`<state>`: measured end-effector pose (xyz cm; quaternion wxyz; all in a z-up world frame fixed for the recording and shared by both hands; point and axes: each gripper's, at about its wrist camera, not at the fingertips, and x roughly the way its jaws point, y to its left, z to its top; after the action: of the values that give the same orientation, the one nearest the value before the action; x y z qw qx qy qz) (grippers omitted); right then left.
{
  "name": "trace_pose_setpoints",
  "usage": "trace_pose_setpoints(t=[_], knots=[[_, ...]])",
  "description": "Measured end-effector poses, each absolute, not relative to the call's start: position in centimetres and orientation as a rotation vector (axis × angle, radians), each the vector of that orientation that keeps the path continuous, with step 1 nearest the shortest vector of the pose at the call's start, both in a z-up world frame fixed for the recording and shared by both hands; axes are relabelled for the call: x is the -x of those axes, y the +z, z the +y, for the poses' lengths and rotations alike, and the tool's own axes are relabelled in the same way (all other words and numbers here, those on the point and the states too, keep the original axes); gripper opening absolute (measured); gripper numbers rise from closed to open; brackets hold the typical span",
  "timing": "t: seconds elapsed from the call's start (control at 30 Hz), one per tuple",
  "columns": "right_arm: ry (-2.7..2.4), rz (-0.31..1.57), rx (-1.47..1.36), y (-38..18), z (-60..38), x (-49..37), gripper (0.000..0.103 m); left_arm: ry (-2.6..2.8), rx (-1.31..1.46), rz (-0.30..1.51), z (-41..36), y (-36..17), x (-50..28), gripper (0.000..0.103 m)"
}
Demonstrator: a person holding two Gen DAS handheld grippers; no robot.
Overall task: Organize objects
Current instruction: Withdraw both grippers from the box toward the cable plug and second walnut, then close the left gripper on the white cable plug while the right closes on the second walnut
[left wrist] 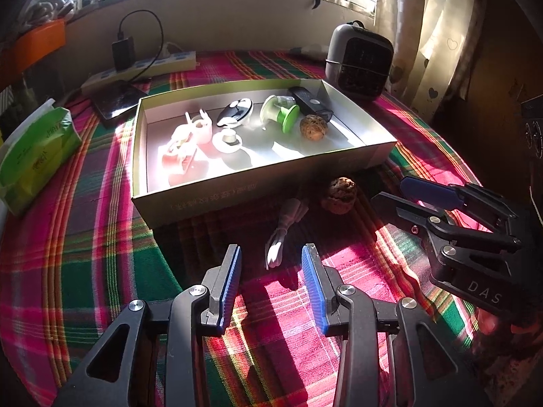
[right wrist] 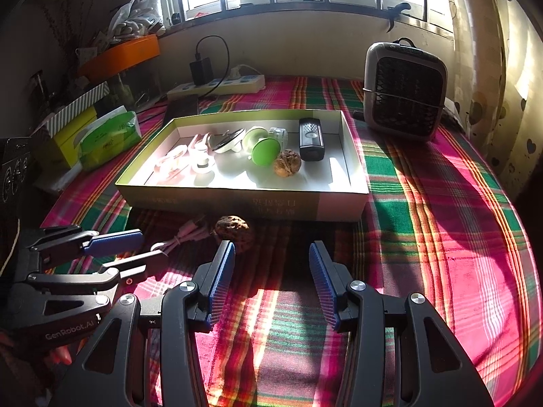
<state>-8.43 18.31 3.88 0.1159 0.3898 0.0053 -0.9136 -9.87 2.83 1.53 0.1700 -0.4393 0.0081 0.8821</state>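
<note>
A shallow cardboard box (left wrist: 210, 200) (right wrist: 353, 156) on the plaid cloth holds a walnut (left wrist: 314, 128) (right wrist: 287, 163), a green-and-clear spool (left wrist: 283, 113) (right wrist: 264, 147), a black device (left wrist: 310, 100) (right wrist: 310, 139), a black-and-white item (left wrist: 235, 112) and pale pink pieces (left wrist: 185, 146). In front of the box lie a second walnut (left wrist: 339, 192) (right wrist: 234, 230) and a coiled pink cable (left wrist: 286, 227) (right wrist: 183, 237). My left gripper (left wrist: 271, 288) (right wrist: 130, 247) is open and empty, just before the cable. My right gripper (right wrist: 271, 285) (left wrist: 390, 190) is open and empty, right of the loose walnut.
A grey fan heater (left wrist: 359, 57) (right wrist: 404, 91) stands back right. A power strip with a charger (left wrist: 142, 64) (right wrist: 217, 83) lies at the back, a dark tablet (left wrist: 117, 101) beside it. A green tissue pack (left wrist: 34, 149) (right wrist: 108, 139) sits left. Curtains (left wrist: 424, 34) hang right.
</note>
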Motion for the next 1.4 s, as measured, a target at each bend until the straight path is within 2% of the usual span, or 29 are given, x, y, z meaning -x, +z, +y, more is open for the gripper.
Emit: trace_pose_setpoints(t=[0.8, 1.17, 1.4], knots=[[-2.667, -0.007, -1.178, 3.2, 18.7, 8.8, 0.048, 2.510, 1.209, 0.136, 4.9, 1.2, 12.1, 0.034], [-2.653, 0.010, -1.192, 3.1, 18.0, 9.1, 0.048, 2.535, 1.204, 0.108, 4.0, 1.1, 11.9, 0.015], [-2.640, 0.030, -1.197, 3.0, 17.1, 9.2, 0.048, 2.545, 1.215, 0.072, 3.1, 1.1, 11.5, 0.011]])
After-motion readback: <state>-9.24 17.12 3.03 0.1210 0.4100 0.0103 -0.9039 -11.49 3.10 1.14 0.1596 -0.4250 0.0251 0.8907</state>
